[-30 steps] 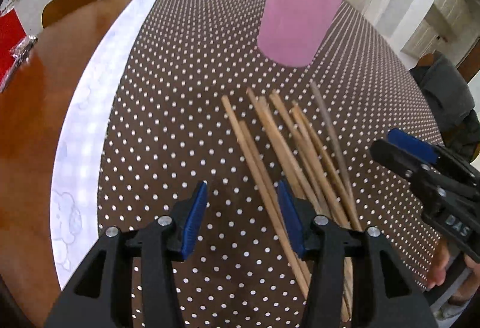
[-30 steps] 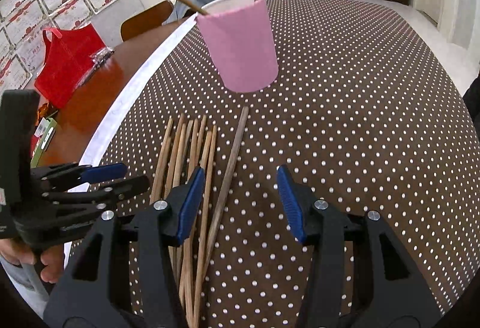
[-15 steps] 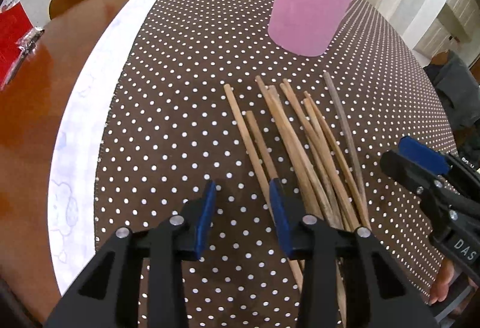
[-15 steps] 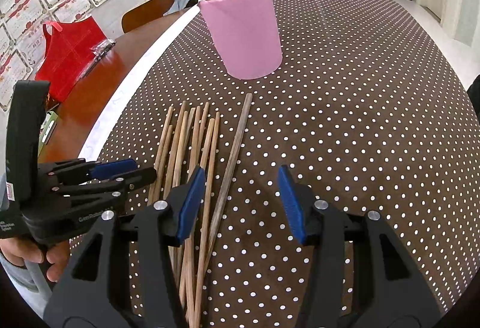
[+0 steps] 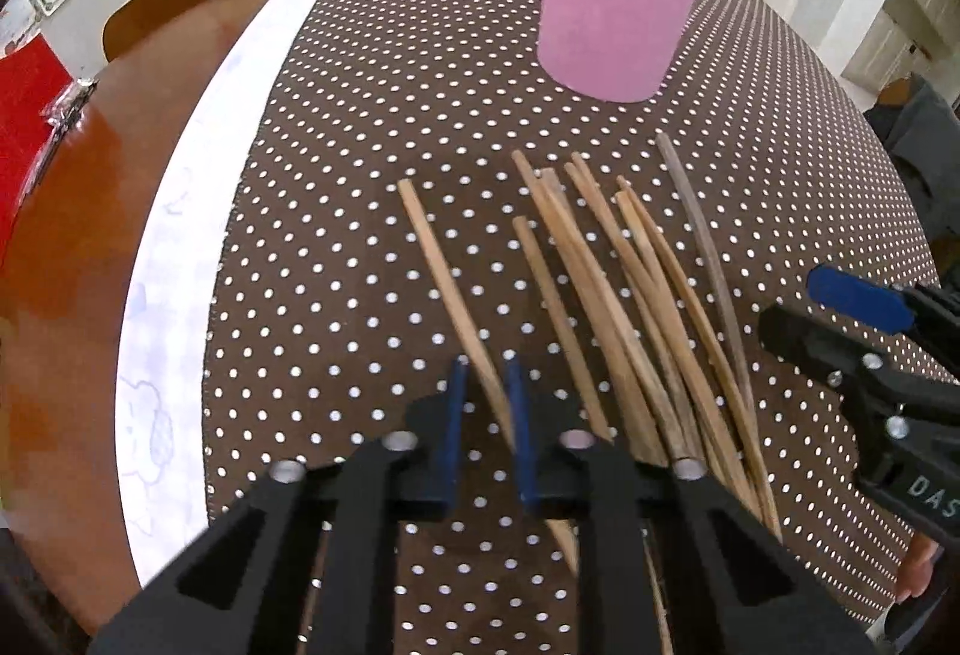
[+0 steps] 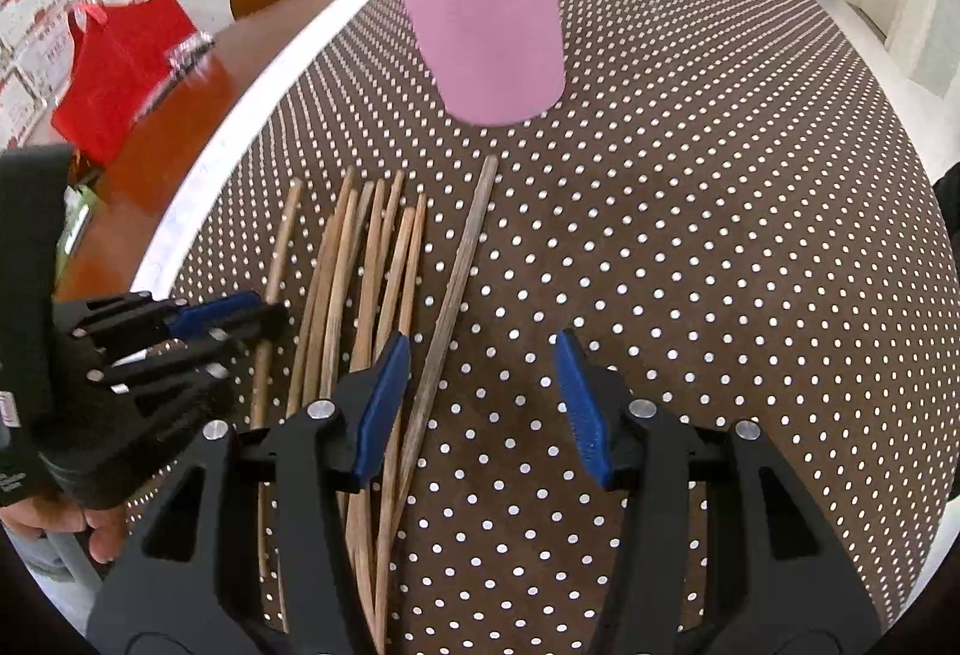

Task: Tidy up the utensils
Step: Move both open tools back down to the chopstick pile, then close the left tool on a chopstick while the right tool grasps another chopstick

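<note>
Chopstick (image 5: 447,283) runs lengthwise between the closing left gripper (image 5: 487,403) jaws, apparently just pinched. Right gripper (image 6: 480,385) hangs half open, empty, dark stick (image 6: 459,283) between its jaws.

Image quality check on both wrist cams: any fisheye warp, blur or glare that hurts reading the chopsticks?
Left wrist view: strong barrel warp curves the straight wooden chopsticks and the dotted brown tablecloth; dark corner vignette; bright glare on the bare wooden tabletop. Right wrist view: same warp; tall pink cup slightly soft; chopsticks legible.
</note>
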`<state>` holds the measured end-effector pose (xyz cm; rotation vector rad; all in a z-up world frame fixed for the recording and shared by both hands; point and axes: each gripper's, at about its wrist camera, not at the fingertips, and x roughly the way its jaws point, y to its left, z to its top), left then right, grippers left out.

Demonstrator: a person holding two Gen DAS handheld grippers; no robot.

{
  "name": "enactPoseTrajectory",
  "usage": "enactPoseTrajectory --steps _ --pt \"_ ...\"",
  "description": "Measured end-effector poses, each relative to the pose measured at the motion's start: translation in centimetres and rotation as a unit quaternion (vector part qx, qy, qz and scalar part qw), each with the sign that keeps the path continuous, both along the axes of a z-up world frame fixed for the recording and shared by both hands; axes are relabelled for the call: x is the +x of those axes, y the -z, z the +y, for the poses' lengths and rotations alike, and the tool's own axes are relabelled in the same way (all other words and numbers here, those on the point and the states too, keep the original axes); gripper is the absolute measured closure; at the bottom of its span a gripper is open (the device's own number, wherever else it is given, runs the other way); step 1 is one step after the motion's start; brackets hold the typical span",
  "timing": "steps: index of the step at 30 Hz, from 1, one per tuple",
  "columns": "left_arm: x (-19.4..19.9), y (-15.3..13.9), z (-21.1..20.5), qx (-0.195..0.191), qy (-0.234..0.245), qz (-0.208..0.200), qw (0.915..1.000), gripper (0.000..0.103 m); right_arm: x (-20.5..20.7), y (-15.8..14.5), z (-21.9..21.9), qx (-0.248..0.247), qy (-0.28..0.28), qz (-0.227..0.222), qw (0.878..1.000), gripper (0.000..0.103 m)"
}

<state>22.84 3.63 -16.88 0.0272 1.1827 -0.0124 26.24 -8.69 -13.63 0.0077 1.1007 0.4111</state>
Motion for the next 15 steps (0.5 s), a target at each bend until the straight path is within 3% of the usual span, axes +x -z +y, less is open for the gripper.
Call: enactPoseTrajectory --steps 7,13,15 --pt "0.0 0.1 0.9 -0.010 0.003 -0.002 0.9999 0.093 1.0 0.7 1.8 -0.024 -0.003 0.024 0.999 0.054" --pt "0.1 0.1 1.4 -0.015 0.000 -0.005 0.9999 0.095 1.8 1.2 4.4 -0.078 -0.005 0.021 0.997 0.069" --pt "0.2 0.1 1.7 -0.020 -0.002 -0.006 0.9998 0.096 2.1 1.4 4.8 -0.082 -0.003 0.023 0.996 0.070"
